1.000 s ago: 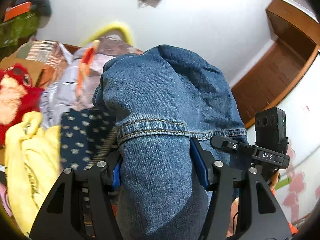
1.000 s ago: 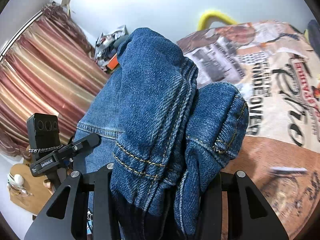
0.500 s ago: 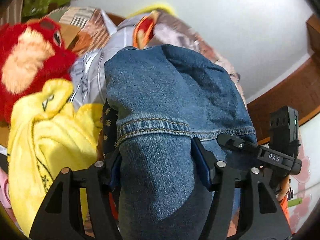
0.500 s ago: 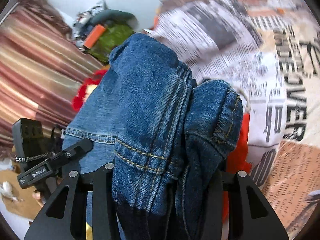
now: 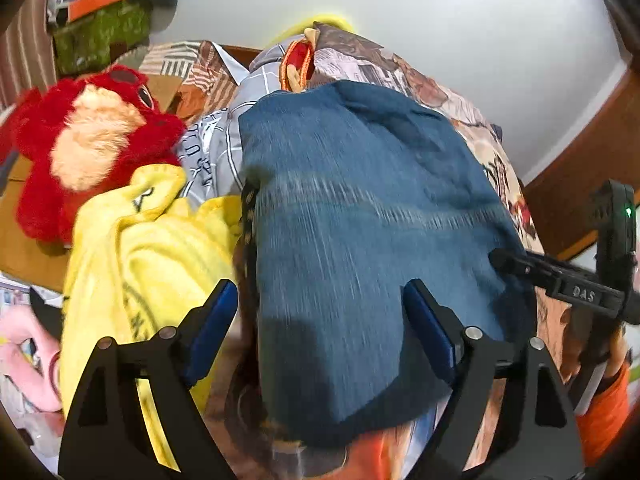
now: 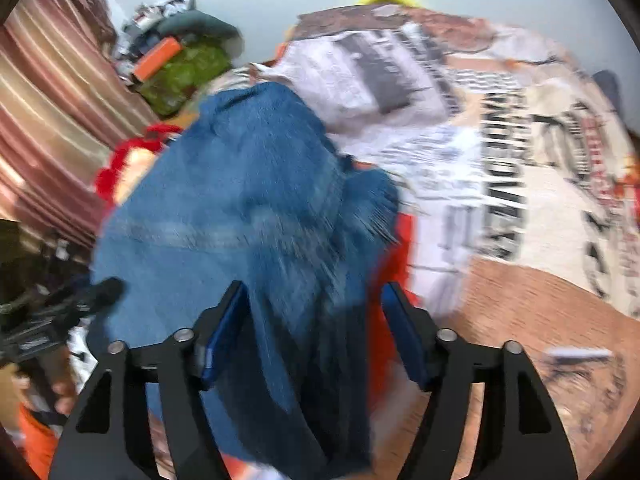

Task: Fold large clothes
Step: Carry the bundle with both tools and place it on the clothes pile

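left tool (image 5: 320,312) tilted down, just opening, released | right tool (image 6: 314,312) likewise | blurred blue denim garment (image 5: 360,220) between both, frame centre

Blurred denim garment (image 5: 360,216) between spread left gripper (image 5: 320,312) fingers (image 5: 212,316), jaws just opened, yellow cloth (image 5: 148,240) beside
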Available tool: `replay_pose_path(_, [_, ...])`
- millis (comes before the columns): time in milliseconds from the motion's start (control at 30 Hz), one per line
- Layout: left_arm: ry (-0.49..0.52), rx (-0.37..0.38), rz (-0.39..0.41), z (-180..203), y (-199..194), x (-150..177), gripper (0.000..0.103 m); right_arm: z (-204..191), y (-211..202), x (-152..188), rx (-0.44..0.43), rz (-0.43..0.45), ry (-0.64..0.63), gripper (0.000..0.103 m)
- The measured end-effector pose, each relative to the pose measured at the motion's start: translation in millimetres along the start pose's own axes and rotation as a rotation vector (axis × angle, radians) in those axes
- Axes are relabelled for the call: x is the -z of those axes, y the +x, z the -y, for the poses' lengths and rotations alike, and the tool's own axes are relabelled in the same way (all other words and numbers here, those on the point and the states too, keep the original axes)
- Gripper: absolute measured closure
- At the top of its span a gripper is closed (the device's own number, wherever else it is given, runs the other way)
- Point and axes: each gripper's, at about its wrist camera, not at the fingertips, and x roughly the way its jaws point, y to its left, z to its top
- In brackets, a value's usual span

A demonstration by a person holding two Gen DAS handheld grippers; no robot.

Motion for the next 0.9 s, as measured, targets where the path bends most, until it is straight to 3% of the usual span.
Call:
replay_pose_path(100, [0.018, -0.036, 0.023, 0.5, -14.6, 22.0, 0.009, 5.5, -10.3, 19.8, 0.025, 0.020, -0.037, 0.029])
replay_pose_path(267, [-0.029, -0.042, 0.037, -5.4, -29.6, 46.1, 0.009, 0.9, -32.5, 55.9, 0.101, 0.045, -0.117, 0.026])
replay_pose_path(433, [-0.012, -0.105, 0.108, 5.6, -65.9, 58.8, 0.009, -10.4, -62.4, 65.9, 0.068, 0.083, -0.097, 0.026])
replay_pose_path(633, [0.053, -0.095, 0.284, 39.6, -144.0, 67.9, 0.009, -44.4, -133.2, 74.4, 0.023, 0.264, -0.145, 0.026])
replay_pose_path(900, [0.179, -0.051, 0.597, 106.3, -263.3, 102.0, 0.009, -83.3, -254.6, 108.2, -0.025, 0.622, -0.194, 0.026])
